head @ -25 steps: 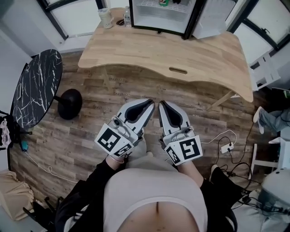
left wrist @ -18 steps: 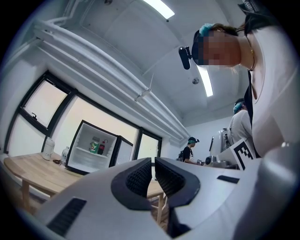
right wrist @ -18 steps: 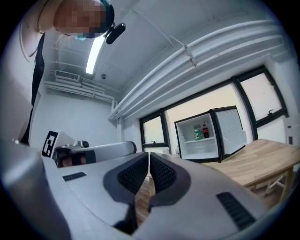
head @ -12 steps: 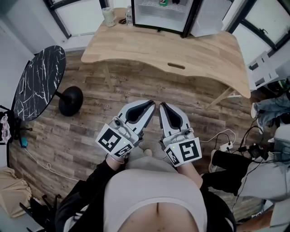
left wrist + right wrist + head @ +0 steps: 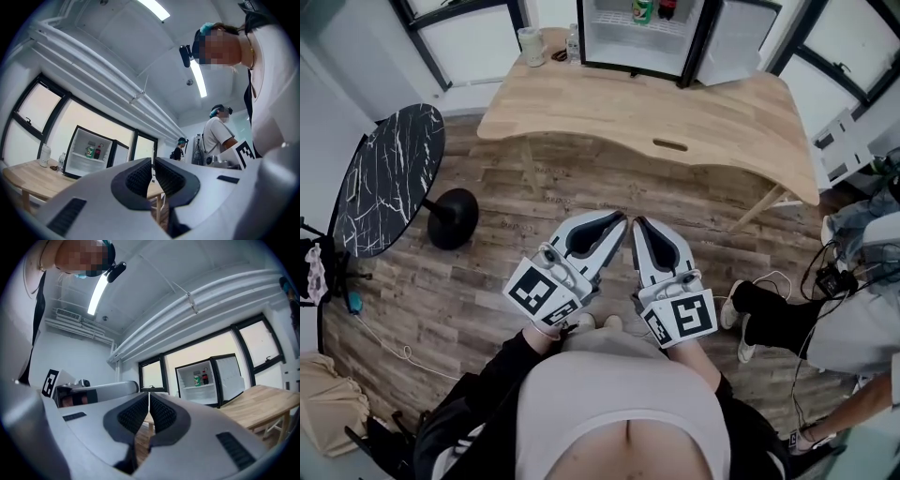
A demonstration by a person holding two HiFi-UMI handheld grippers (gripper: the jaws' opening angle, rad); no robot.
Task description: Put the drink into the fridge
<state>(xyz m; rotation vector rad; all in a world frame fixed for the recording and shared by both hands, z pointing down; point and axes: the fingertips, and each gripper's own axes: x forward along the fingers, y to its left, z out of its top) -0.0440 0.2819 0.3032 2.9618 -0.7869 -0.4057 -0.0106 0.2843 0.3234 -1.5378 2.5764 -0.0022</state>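
The small fridge (image 5: 642,42) stands open at the far edge of the wooden table (image 5: 712,122). On its shelf are a green can (image 5: 643,9) and a dark cola bottle (image 5: 667,7). A clear water bottle (image 5: 573,42) stands on the table left of the fridge. My left gripper (image 5: 619,221) and right gripper (image 5: 638,224) are held side by side over the floor, close to my body and well short of the table. Both are shut and empty. The left gripper view shows its fingertips (image 5: 153,161) closed and the fridge (image 5: 89,151) far off; the right gripper view shows the same (image 5: 149,394), with the can (image 5: 197,379).
A pale cup (image 5: 529,45) stands at the table's far left corner. A round black marble side table (image 5: 389,178) is at my left. Another person (image 5: 853,319) stands at my right, near cables and a power strip (image 5: 769,281) on the floor. The fridge door (image 5: 736,42) hangs open to the right.
A person has come into view at the right and moved nearer. The table and fridge show a little more fully. Both grippers stay shut, almost unmoved.
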